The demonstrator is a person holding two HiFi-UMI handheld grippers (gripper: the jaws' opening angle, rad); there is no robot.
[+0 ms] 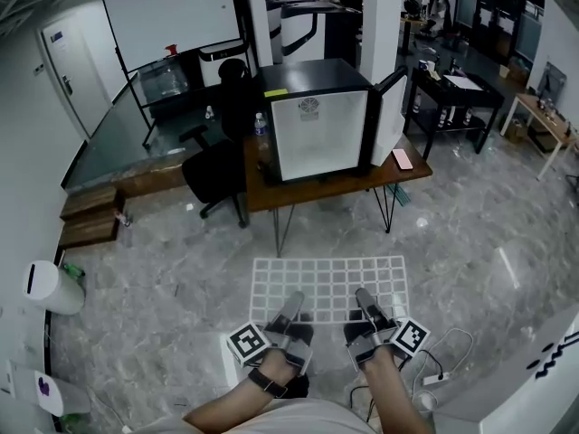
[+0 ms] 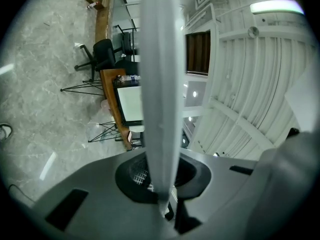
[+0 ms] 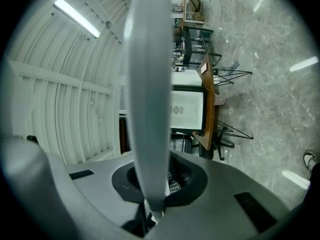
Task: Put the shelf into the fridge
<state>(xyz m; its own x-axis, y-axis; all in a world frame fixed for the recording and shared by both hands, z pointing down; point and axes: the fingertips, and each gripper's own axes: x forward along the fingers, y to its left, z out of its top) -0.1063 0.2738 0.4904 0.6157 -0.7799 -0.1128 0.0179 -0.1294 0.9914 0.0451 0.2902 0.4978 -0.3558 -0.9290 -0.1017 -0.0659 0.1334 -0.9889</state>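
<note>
A white wire shelf hangs flat above the marble floor, close to me. My left gripper is shut on its near edge at the left, and my right gripper is shut on the near edge at the right. A black mini fridge with a white inside stands on a wooden table ahead, its door swung open to the right. In the left gripper view the fridge shows beyond the jaws, with a patch of shelf grid below. The right gripper view shows the fridge and shelf likewise.
A black office chair stands left of the table. A water bottle and a pink phone sit on the tabletop. A white bin is at the far left, cables lie on the floor at my right, and a black desk stands beyond the fridge.
</note>
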